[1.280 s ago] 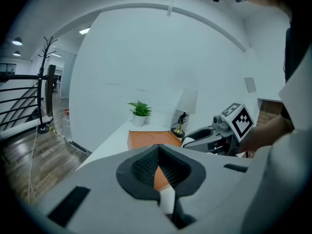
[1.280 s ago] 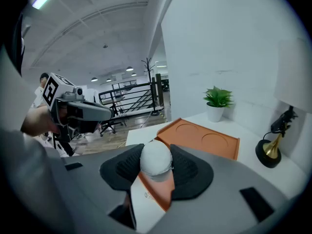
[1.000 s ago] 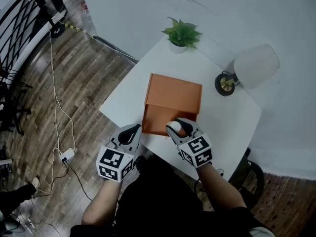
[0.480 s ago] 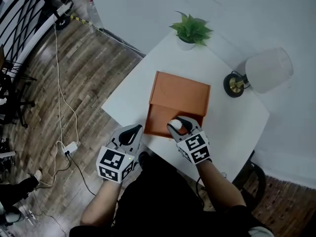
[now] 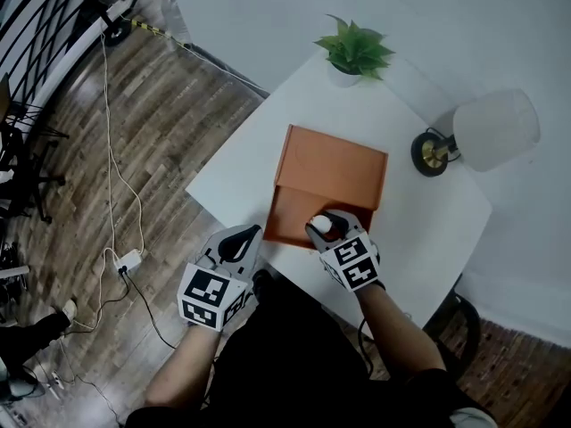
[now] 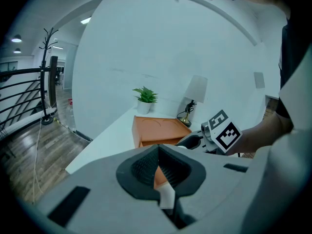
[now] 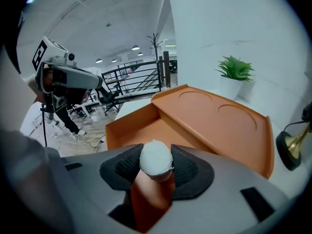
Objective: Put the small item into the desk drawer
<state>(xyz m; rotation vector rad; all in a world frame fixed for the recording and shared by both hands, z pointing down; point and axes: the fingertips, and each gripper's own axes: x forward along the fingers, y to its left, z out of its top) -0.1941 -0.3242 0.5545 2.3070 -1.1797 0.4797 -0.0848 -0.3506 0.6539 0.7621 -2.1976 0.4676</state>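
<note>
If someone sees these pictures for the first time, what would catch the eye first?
The orange drawer unit in the middle of the white desk stands out, its drawer pulled open toward the person. Just over that drawer, the right gripper clamps a small orange item with a white cap. A green potted plant marks the far corner, and a white-shaded lamp stands at the right.

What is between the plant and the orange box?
Nothing at all. In the head view the white table is bare between the plant and the box.
</note>
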